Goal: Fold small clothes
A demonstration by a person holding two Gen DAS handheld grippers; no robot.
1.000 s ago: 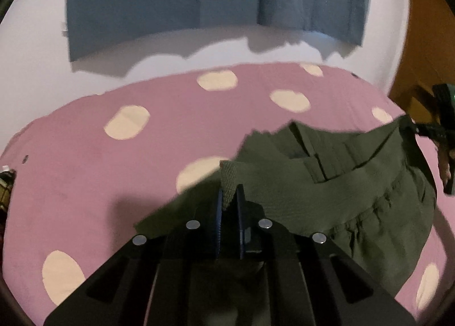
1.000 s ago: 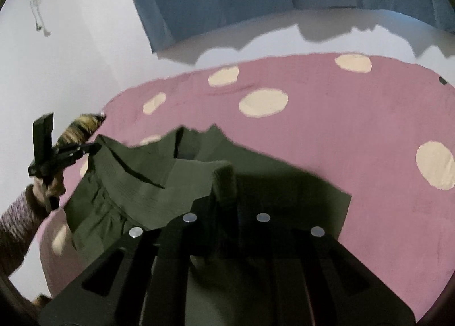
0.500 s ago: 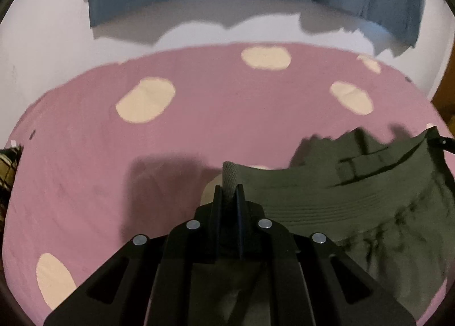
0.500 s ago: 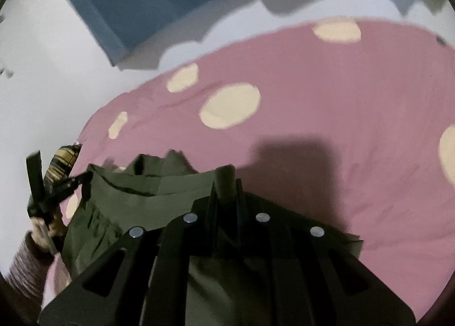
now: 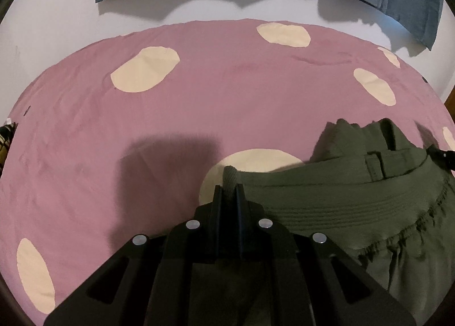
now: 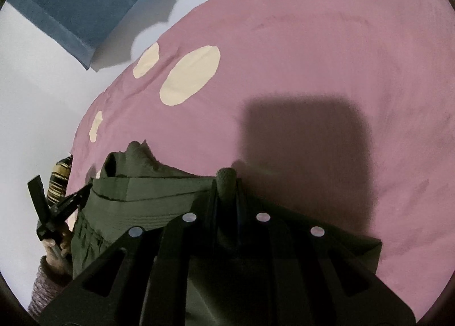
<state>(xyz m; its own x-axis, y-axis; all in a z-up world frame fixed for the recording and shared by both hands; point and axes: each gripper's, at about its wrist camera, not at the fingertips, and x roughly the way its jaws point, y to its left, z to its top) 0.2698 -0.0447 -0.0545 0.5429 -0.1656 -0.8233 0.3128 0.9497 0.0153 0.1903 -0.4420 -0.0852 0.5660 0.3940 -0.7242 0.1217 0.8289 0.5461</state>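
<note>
Over pink spotted sheet [image 5: 199, 104], both claws pinching green garment [image 5: 327, 200], left hand [image 6: 55, 252] only in right view

No readable text, label, brand, number or sign in either view.
</note>
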